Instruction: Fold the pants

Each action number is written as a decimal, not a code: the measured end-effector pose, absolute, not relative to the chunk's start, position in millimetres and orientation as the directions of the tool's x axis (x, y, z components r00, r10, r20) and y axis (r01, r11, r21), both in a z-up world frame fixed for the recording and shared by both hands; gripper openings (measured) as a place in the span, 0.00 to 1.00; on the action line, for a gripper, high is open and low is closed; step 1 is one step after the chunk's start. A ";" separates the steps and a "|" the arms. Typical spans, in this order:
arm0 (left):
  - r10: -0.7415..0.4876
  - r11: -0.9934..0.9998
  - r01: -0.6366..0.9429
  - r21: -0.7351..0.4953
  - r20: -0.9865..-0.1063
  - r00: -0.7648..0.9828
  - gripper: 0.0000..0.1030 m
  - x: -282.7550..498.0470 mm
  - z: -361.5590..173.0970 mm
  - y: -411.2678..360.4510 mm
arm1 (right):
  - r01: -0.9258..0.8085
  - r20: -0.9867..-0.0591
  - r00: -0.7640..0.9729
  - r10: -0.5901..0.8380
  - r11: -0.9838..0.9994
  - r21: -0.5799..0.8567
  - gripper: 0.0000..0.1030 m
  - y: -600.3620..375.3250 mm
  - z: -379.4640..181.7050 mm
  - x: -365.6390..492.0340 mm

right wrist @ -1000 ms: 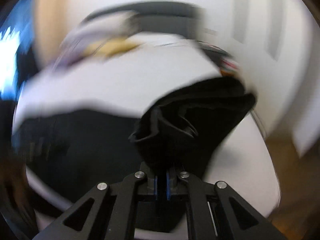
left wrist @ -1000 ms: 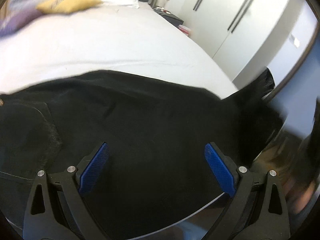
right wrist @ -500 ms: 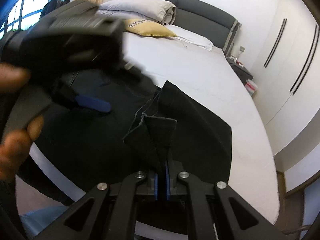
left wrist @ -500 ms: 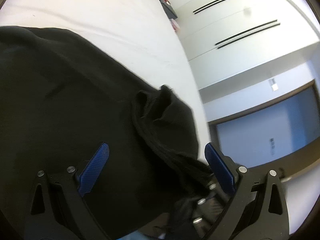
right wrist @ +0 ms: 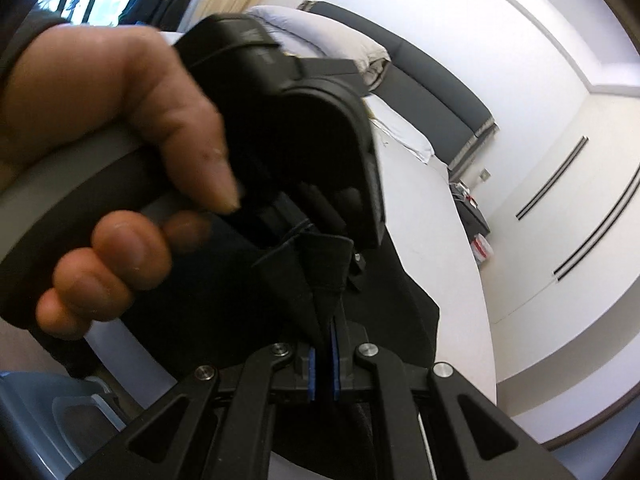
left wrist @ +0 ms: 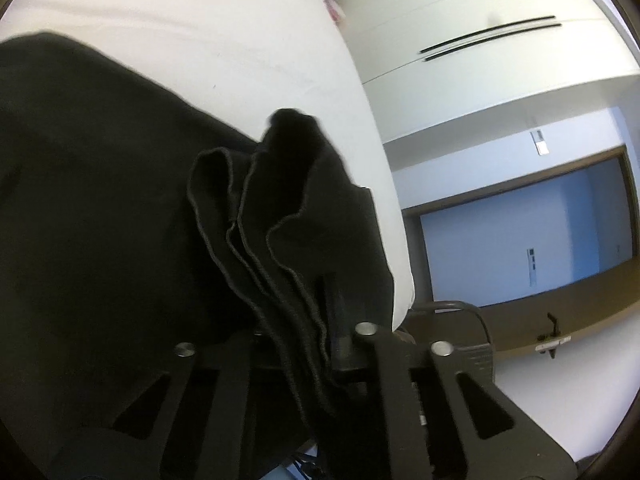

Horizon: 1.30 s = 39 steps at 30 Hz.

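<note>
The black pants [left wrist: 100,200] lie on the white bed [left wrist: 248,40]. My left gripper [left wrist: 304,336] is shut on a bunch of the pants' hemmed edges [left wrist: 272,220], which stand up between its jaws. My right gripper [right wrist: 324,372] is shut on a fold of the same black pants [right wrist: 320,272], pinched between its blue pads [right wrist: 313,376]. In the right wrist view the hand [right wrist: 112,136] that holds the left gripper's body [right wrist: 304,136] is close in front and hides much of the bed.
White wardrobe doors [left wrist: 480,20] with dark handles stand past the bed's right edge. A grey headboard [right wrist: 420,80] and pillows [right wrist: 340,48] are at the far end. A bedside table [right wrist: 472,208] stands by it. A doorway [left wrist: 520,232] shows to the right.
My left gripper was open over the pants and has shut on the bunched hem edges. The two grippers have come close together; the right one keeps its hold on the fabric.
</note>
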State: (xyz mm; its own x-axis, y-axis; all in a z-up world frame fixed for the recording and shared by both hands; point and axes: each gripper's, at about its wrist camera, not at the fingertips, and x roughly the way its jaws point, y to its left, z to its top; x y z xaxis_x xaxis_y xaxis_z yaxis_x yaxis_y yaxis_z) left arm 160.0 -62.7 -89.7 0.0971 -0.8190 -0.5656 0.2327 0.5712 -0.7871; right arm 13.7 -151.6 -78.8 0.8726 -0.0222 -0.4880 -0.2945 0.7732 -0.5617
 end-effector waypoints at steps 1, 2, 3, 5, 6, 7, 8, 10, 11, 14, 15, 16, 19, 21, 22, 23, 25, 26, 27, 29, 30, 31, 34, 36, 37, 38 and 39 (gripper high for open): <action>-0.817 0.574 0.241 -0.782 -0.566 0.108 0.07 158.9 -85.1 -58.2 | -0.301 -0.487 0.873 -0.016 0.768 -0.565 0.06 -147.4 -78.4 12.4; -0.816 0.577 0.249 -0.778 -0.566 0.121 0.07 157.7 -80.2 -51.9 | -0.310 -0.485 0.874 -0.007 0.761 -0.569 0.06 -141.2 -77.5 9.2; -0.813 0.580 0.254 -0.774 -0.567 0.131 0.07 160.2 -75.1 -50.7 | -0.317 -0.482 0.876 0.003 0.756 -0.573 0.06 -135.3 -76.1 6.8; -0.802 0.596 0.269 -0.756 -0.575 0.161 0.07 162.5 -65.5 -37.5 | -0.335 -0.472 0.881 0.027 0.741 -0.582 0.06 -124.0 -73.1 6.8; -0.797 0.603 0.274 -0.749 -0.578 0.173 0.07 159.9 -63.4 -32.4 | -0.344 -0.469 0.883 0.039 0.734 -0.586 0.06 -119.8 -71.9 6.3; -0.789 0.614 0.274 -0.740 -0.585 0.187 0.07 158.8 -60.6 -22.7 | -0.358 -0.467 0.882 0.059 0.727 -0.586 0.06 -110.6 -69.9 6.7; -0.781 0.625 0.271 -0.732 -0.592 0.200 0.07 157.9 -59.3 -14.7 | -0.369 -0.468 0.881 0.072 0.722 -0.585 0.06 -104.0 -69.4 7.6; -0.757 0.654 0.262 -0.710 -0.612 0.230 0.07 163.8 -68.8 4.0 | -0.396 -0.466 0.879 0.102 0.703 -0.591 0.06 -85.4 -69.6 8.9; -0.747 0.665 0.256 -0.702 -0.621 0.239 0.07 161.8 -72.4 9.5 | -0.410 -0.469 0.876 0.117 0.694 -0.592 0.06 -77.0 -70.3 9.5; -0.705 0.708 0.211 -0.674 -0.659 0.262 0.07 157.0 -85.7 36.3 | -0.461 -0.495 0.854 0.160 0.673 -0.578 0.07 -52.2 -77.6 13.1; -0.686 0.727 0.205 -0.655 -0.679 0.263 0.07 155.3 -92.0 40.9 | -0.488 -0.517 0.838 0.174 0.663 -0.568 0.07 -45.5 -84.3 15.3; -0.679 0.733 0.200 -0.650 -0.687 0.258 0.07 151.0 -102.2 31.8 | -0.516 -0.549 0.816 0.179 0.652 -0.555 0.07 -40.0 -92.0 18.6; -0.715 0.696 0.169 -0.698 -0.651 0.254 0.07 155.0 -121.2 37.6 | -0.554 -0.612 0.774 0.162 0.640 -0.532 0.11 -32.9 -114.9 24.1; -0.702 0.711 0.192 -0.677 -0.663 0.261 0.07 151.7 -115.6 33.7 | -0.562 -0.620 0.763 0.186 0.664 -0.493 0.14 -36.7 -108.9 21.2; -0.699 0.714 0.198 -0.672 -0.666 0.262 0.08 151.0 -114.7 33.9 | -0.572 -0.633 0.747 0.202 0.681 -0.458 0.17 -42.7 -104.2 23.5; -0.700 0.712 0.196 -0.674 -0.664 0.261 0.08 150.7 -115.8 36.5 | -0.579 -0.647 0.731 0.217 0.699 -0.419 0.27 -48.9 -99.5 24.9; -0.709 0.702 0.179 -0.689 -0.656 0.259 0.08 152.9 -120.8 30.0 | -0.590 -0.666 0.703 0.251 0.728 -0.348 0.43 -65.9 -91.5 23.8; -0.711 0.699 0.174 -0.693 -0.651 0.265 0.08 151.5 -119.7 32.7 | -0.589 -0.672 0.689 0.273 0.751 -0.298 0.49 -75.8 -84.7 21.5; -0.708 0.702 0.172 -0.691 -0.652 0.270 0.08 150.4 -118.7 35.7 | -0.584 -0.673 0.677 0.298 0.774 -0.245 0.51 -86.6 -77.6 21.0; -0.705 0.705 0.172 -0.688 -0.652 0.280 0.09 151.5 -117.5 40.9 | -0.552 -0.662 0.668 0.340 0.823 -0.134 0.52 -116.9 -70.5 29.0; -0.705 0.705 0.167 -0.690 -0.652 0.279 0.09 158.5 -115.6 45.9 | -0.528 -0.653 0.667 0.359 0.846 -0.075 0.55 -130.9 -62.8 32.7; -0.705 0.704 0.165 -0.691 -0.652 0.277 0.09 156.8 -117.4 45.8 | -0.496 -0.643 0.668 0.375 0.868 -0.009 0.56 -151.7 -56.2 38.2; -0.684 0.726 0.171 -0.666 -0.678 0.270 0.09 144.4 -108.7 59.4 | -0.380 -0.619 0.672 0.405 0.907 0.181 0.56 -206.9 -41.2 69.9; -0.649 0.758 0.169 -0.630 -0.705 0.285 0.13 139.3 -102.5 61.5 | -0.329 -0.595 0.657 0.464 0.886 0.327 0.56 -244.7 -35.8 98.5; -0.616 0.786 0.168 -0.596 -0.727 0.303 0.13 136.2 -97.8 62.0 | -0.314 -0.570 0.651 0.501 0.862 0.399 0.56 -257.0 -34.8 107.7; -0.569 0.820 0.158 -0.550 -0.755 0.325 0.13 134.4 -93.9 64.9 | -0.304 -0.544 0.644 0.538 0.833 0.463 0.56 -265.7 -35.7 116.6; -0.545 0.836 0.146 -0.529 -0.769 0.335 0.13 135.4 -94.0 64.8 | -0.298 -0.530 0.634 0.563 0.810 0.505 0.56 -271.6 -40.1 126.0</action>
